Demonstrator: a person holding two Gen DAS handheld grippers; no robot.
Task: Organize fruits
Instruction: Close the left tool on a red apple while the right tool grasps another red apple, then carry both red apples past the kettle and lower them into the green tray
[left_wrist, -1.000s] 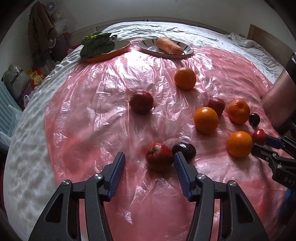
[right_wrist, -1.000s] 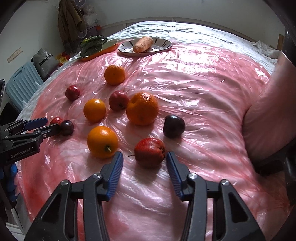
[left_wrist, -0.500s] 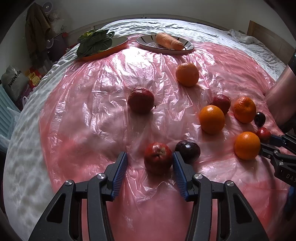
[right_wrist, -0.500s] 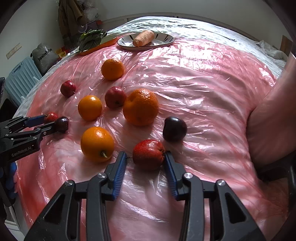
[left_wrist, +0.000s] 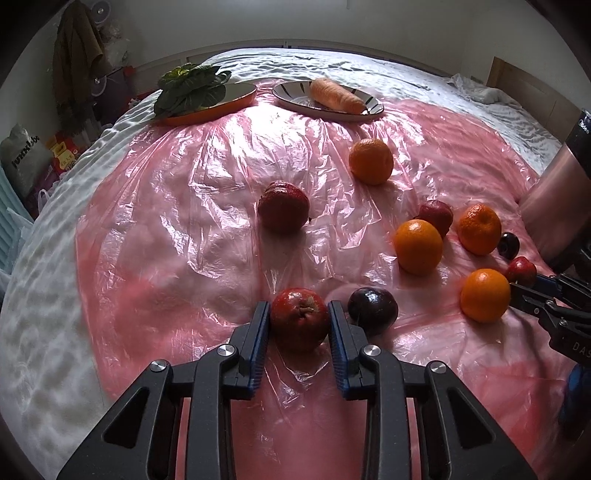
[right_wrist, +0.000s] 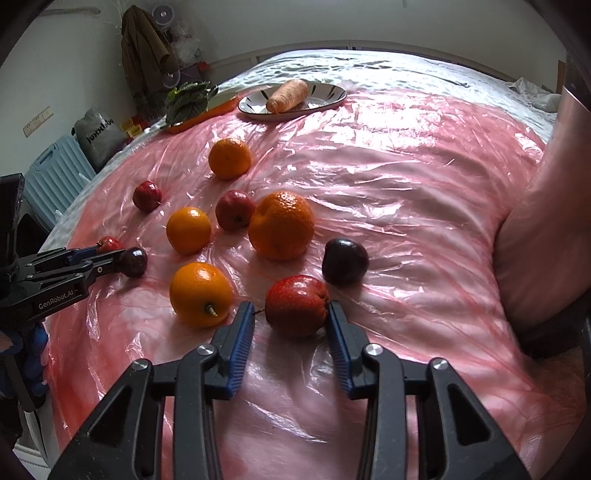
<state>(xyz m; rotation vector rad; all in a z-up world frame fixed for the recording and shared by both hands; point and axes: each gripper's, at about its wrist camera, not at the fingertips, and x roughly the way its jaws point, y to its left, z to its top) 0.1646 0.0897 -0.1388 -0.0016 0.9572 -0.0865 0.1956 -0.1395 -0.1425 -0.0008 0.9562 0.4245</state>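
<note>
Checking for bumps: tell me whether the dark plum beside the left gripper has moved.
No. The dark plum sits in the same spot on the pink sheet.

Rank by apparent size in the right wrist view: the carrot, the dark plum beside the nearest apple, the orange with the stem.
1. Orange with the stem, largest, though nearest the camera.
2. Carrot and dark plum look about alike; the carrot lies farthest away, so its rank is unsure.

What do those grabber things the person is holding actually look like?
Both are alike. The left tongs and right tongs each have two black plastic arms with open triangular cut-outs and silver round screws. The inner faces carry ribbed blue pads. White lettering "GenRobot.AI" marks the left one's side. No cables show.
</note>
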